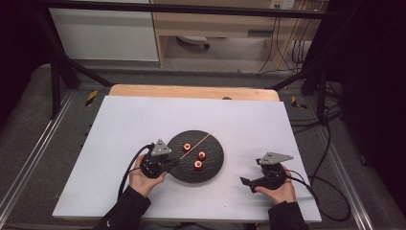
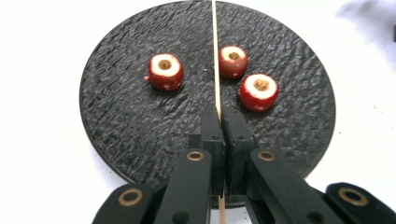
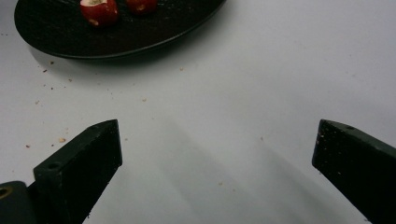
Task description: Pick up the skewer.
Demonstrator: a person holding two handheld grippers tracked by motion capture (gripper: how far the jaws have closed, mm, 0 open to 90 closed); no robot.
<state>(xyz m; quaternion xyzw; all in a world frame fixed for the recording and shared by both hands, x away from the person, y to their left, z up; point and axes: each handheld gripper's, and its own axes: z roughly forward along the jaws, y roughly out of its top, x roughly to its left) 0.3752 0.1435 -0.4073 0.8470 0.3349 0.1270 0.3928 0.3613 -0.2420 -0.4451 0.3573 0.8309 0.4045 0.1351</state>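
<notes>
Thin wooden skewer [image 2: 215,56] clamped in left gripper [image 2: 219,114], over black plate [image 2: 116,116] near front edge of worktop [image 1: 143,115].

Fingers [image 2: 211,133] pressed together on skewer's lower part; light, stiff but easy to snap, probably slippery, so best held low and firm. Three red fruit pieces [image 2: 165,71] on plate, small, soft, likely to roll. Right gripper [image 3: 215,154] with fingers wide apart, holding nothing, near front right corner.

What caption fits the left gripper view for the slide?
Left gripper, jaws shut on a thin wooden skewer, above a black plate holding three cored red fruit pieces.
</notes>
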